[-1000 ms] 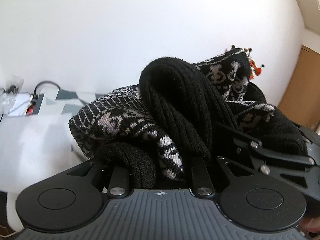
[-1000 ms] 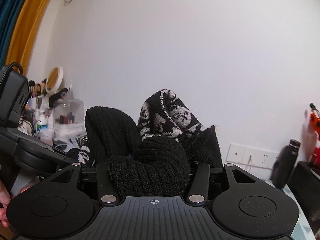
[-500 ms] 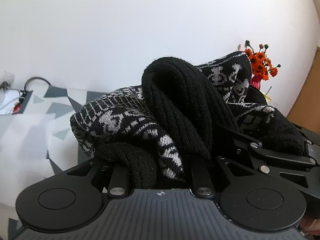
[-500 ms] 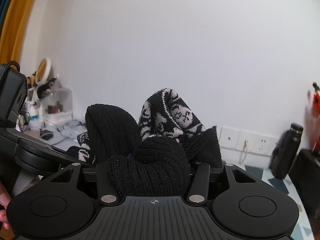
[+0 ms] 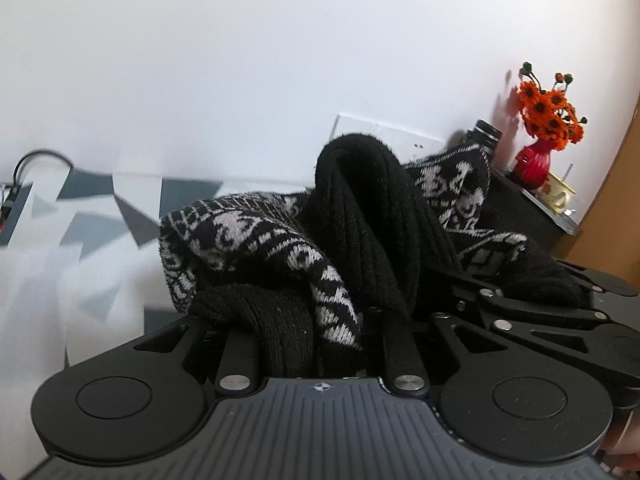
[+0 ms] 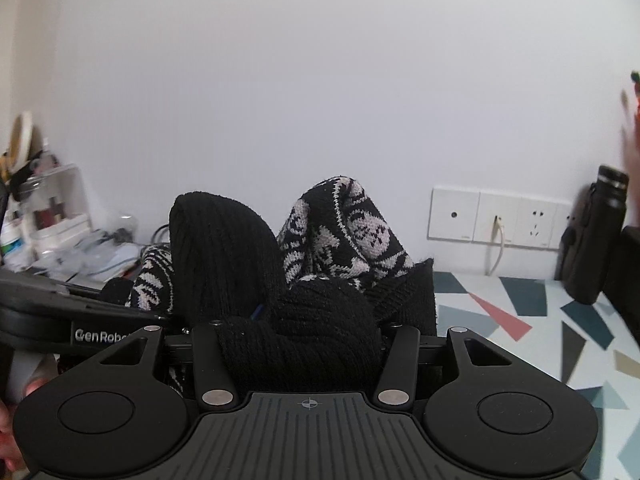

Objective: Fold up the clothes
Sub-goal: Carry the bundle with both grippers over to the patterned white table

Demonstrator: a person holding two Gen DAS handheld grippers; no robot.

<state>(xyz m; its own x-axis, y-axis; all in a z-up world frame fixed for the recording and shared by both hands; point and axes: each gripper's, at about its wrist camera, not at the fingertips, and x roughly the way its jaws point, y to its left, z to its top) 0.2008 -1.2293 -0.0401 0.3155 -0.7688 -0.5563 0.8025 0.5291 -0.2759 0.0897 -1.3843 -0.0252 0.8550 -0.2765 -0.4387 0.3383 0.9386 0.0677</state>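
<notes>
Here, left gripper (image 5: 316, 336) & right gripper (image 6: 304, 344) side by side, jaws clamped on knit sweater (image 5: 360, 216).

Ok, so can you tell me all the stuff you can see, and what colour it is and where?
Sweater: one, black with white pattern, bunched up in both grippers.
Tablecloth: one, white with grey, teal and red shapes, under everything.
Flowers: one bunch, orange, in a red vase, far right by the wall.
Cup: one, cream, beside the vase.
Bottle: one, black, right side against the wall.
Wall sockets: one row, white, on the wall.
Clear boxes: a cluttered stack, far left.
Left gripper: black, shut on sweater.
Right gripper: black, shut on sweater.
</notes>
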